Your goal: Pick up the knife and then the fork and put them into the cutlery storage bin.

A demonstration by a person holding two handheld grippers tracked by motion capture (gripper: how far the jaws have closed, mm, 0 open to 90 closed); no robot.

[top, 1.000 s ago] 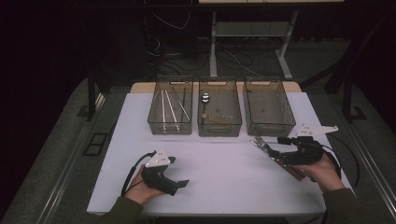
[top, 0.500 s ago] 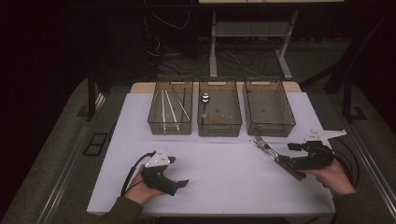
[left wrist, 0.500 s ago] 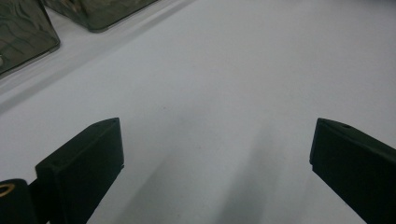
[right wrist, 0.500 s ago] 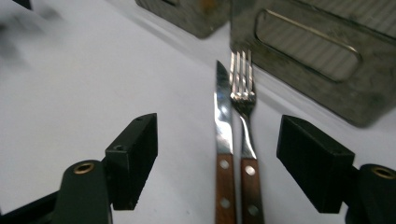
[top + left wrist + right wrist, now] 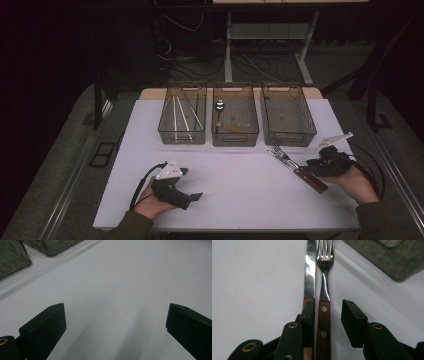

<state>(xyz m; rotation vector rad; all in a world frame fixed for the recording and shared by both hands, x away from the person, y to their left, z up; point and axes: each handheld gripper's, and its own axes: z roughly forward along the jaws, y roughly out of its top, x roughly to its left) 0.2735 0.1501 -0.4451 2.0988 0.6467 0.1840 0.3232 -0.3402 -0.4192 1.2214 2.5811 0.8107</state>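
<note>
Right gripper view: right gripper [image 5: 328, 315], its jaws just closing and not yet pinching, straddles the wooden-handled steel fork [image 5: 324, 307] lying beside a matching knife [image 5: 309, 277] near the white table's [image 5: 240, 185] right edge; left gripper [image 5: 115, 325] rests spread wide.

Glossy metal fork [image 5: 325, 277], riveted wood handle

My left gripper [image 5: 192, 197] rests low at the near left in my left hand [image 5: 155, 200], its jaws wide apart. My right hand [image 5: 356, 181] holds the right gripper [image 5: 309, 164] low at the near right, pointing left; its jaws have just been closing and stand partly apart.
</note>
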